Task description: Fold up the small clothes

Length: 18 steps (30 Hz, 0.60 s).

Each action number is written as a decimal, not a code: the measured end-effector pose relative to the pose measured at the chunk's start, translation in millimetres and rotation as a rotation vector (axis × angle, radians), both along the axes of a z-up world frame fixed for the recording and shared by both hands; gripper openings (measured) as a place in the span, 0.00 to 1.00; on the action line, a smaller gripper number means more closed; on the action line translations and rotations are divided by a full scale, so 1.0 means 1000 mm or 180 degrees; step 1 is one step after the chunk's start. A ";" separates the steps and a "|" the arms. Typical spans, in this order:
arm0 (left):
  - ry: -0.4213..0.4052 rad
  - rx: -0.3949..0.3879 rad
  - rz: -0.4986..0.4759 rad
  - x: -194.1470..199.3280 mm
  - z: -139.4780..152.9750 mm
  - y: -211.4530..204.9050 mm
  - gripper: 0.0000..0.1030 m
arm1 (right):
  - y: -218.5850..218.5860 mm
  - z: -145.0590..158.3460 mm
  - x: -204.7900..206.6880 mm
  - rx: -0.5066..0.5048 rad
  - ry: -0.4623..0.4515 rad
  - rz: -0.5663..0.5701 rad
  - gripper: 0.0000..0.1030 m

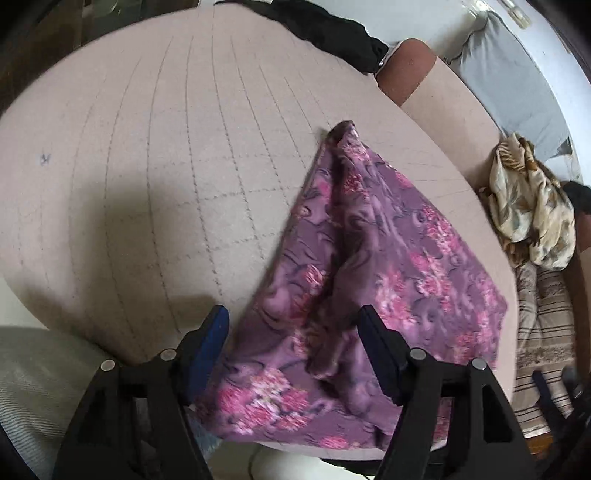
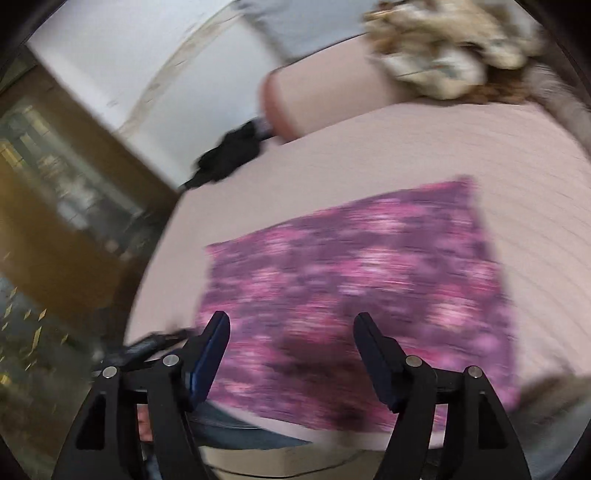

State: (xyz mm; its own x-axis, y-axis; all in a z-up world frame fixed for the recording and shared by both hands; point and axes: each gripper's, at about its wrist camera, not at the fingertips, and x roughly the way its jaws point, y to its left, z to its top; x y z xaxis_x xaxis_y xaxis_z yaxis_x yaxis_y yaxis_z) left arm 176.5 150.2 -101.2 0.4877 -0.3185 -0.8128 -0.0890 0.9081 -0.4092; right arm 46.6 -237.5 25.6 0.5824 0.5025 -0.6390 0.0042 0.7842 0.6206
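A purple cloth with pink flowers [image 1: 369,266] lies folded on the pink quilted surface [image 1: 166,166], with a raised crease running down its middle. In the blurred right wrist view the purple cloth [image 2: 351,288] looks like a flat rectangle. My left gripper [image 1: 293,328] hovers over the cloth's near edge, jaws wide apart, pads off the fabric. My right gripper [image 2: 291,332] also stands open above the cloth's near edge, nothing between its fingers.
A black garment [image 1: 332,29] lies at the far edge of the surface. A crumpled beige patterned cloth [image 1: 532,206] sits on the sofa at the right, above striped fabric [image 1: 546,332]. Dark wooden furniture [image 2: 66,221] stands at the left.
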 end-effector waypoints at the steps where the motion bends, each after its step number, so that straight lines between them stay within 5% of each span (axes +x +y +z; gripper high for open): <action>1: -0.0012 0.0035 -0.0004 -0.001 -0.002 0.000 0.72 | 0.014 -0.001 0.013 0.0038 0.0030 0.0107 0.72; 7: 0.0110 0.0028 -0.0116 0.000 -0.014 -0.004 0.79 | 0.084 -0.025 0.088 0.0398 0.0403 0.0642 0.72; 14: 0.0237 -0.0422 -0.0496 -0.004 -0.018 -0.014 0.81 | 0.138 -0.038 0.131 0.0222 0.0740 0.1006 0.72; 18: 0.0311 -0.0347 -0.0320 -0.004 -0.022 -0.012 0.64 | 0.163 -0.048 0.145 0.0142 0.0904 0.1238 0.72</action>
